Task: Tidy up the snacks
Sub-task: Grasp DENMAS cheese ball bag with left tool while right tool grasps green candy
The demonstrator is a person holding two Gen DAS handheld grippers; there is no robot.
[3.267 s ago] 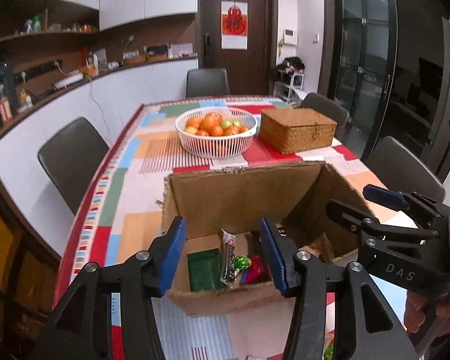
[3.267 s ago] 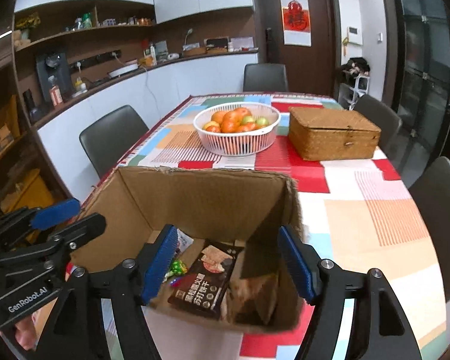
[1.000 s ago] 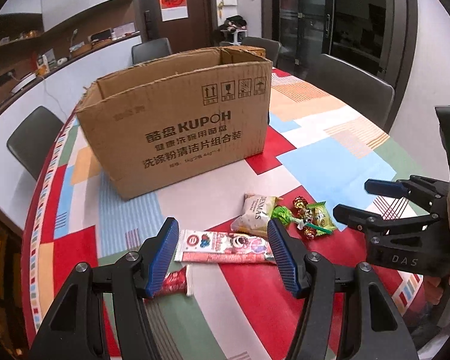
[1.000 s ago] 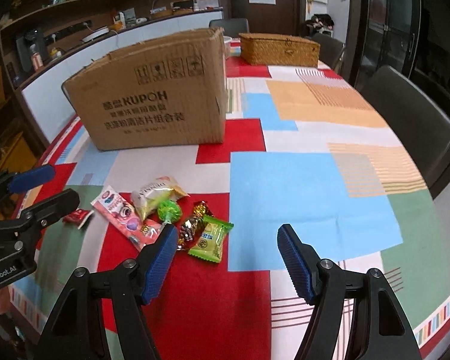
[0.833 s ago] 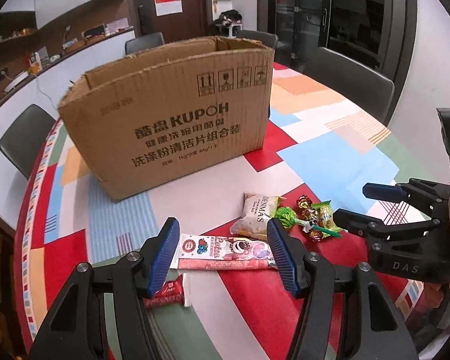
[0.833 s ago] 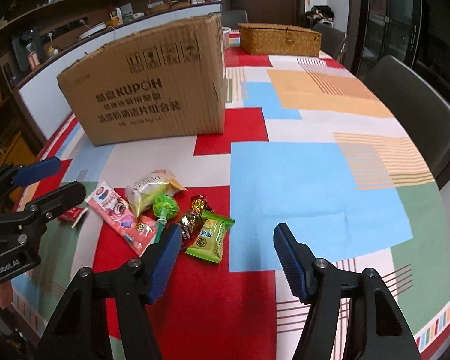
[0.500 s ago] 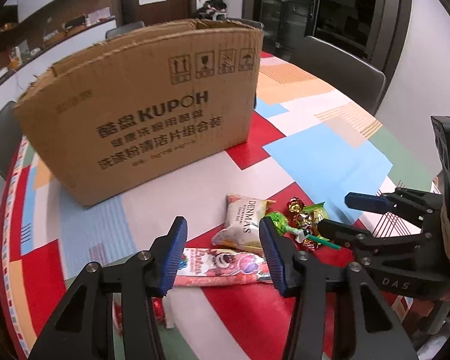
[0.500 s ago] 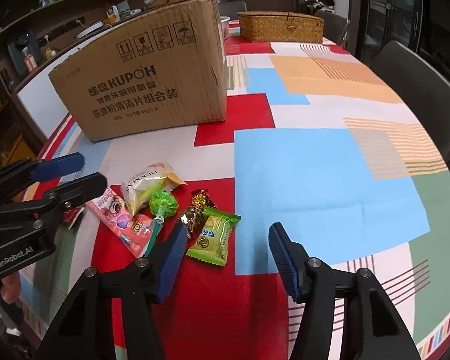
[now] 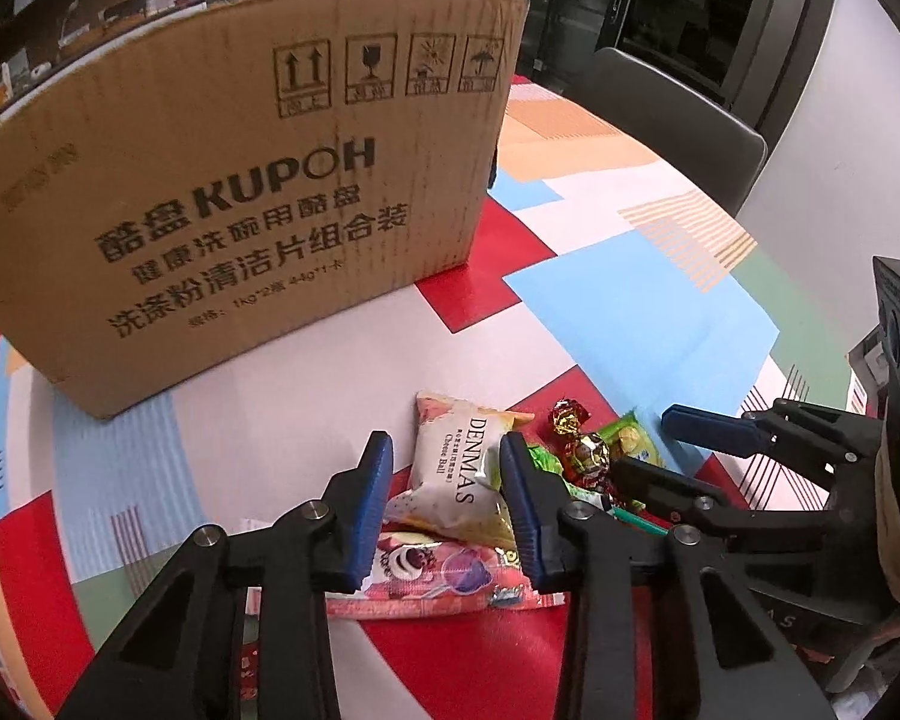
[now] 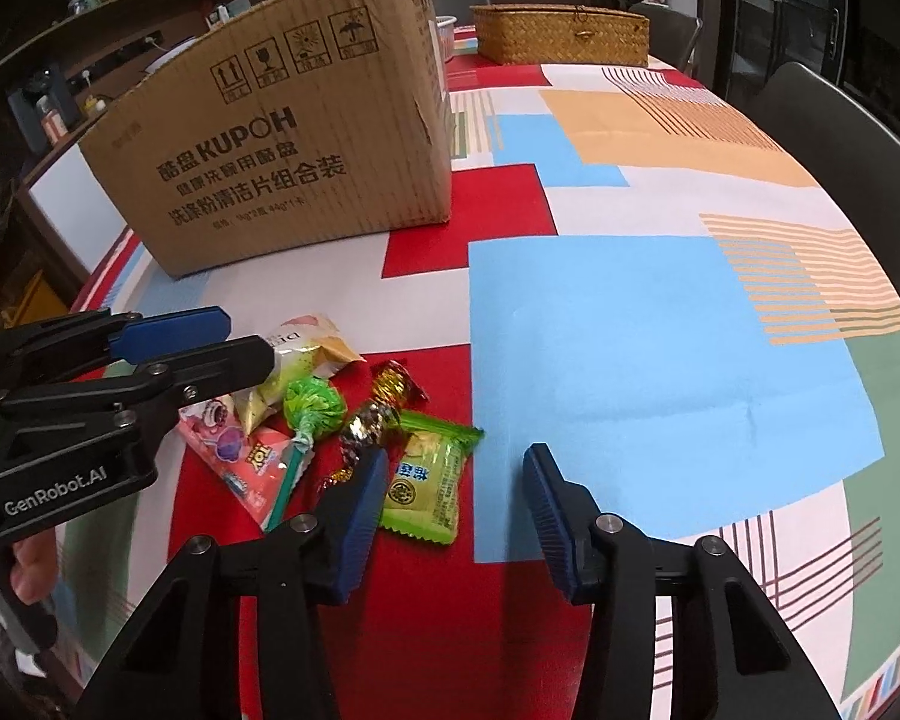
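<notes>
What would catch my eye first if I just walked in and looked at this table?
Probably the big cardboard box printed with KUPOH, standing on the patchwork tablecloth. In front of it lies a bright heap of snacks: a Denmas bag, a green lollipop, a green packet. Two blue-tipped grippers, left and right, frame the heap.

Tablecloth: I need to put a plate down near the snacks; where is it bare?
Bare: the blue patch right of the green packet, and the white strip between the cardboard box and the DENMAS bag. Crowded: the snack cluster, both grippers over it.
</notes>
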